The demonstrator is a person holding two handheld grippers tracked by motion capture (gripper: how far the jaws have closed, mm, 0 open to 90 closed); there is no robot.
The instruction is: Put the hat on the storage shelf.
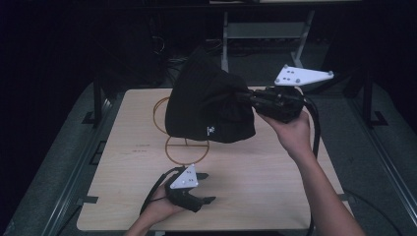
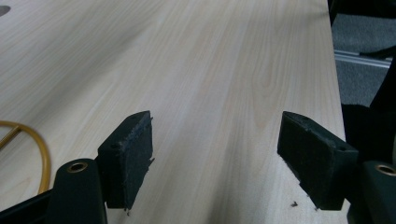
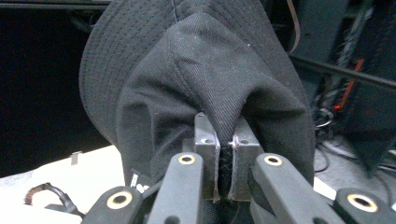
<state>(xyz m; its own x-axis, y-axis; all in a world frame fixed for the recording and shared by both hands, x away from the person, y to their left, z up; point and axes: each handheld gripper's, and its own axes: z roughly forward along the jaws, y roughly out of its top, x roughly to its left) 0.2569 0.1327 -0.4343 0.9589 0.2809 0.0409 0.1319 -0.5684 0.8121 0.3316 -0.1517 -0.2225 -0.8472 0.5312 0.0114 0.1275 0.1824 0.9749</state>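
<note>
Down at 6 o'clock in the high view, the left gripper (image 1: 205, 187) rests low on the table (image 1: 255, 187) in the person's left hand (image 1: 160, 204). Its jaws stand wide apart with nothing between them — just bare pale wood shows between the pads (image 2: 133, 154) in the left gripper view. It has lots of free room around it, and the near table edge is just behind the hand.

Up at about 1 o'clock, the right gripper (image 1: 246, 98) is held up in the air by the right hand (image 1: 290, 130). Its jaws are squeezed tight on a fold of the black hat (image 1: 209, 101), as the right gripper view shows (image 3: 226, 154). The hat hangs over the far middle of the table, with its long side running up and down; its pointed top leans toward 12 o'clock and its loose rim droops toward 6 o'clock.

Under the hat lie thin yellow rings (image 1: 184, 147) marked on the wood. The table is light wood with rounded corners. Grey floor (image 1: 373, 147) runs along both sides — the room behind is dark, with metal frame legs (image 1: 226, 39) at 12 o'clock.
</note>
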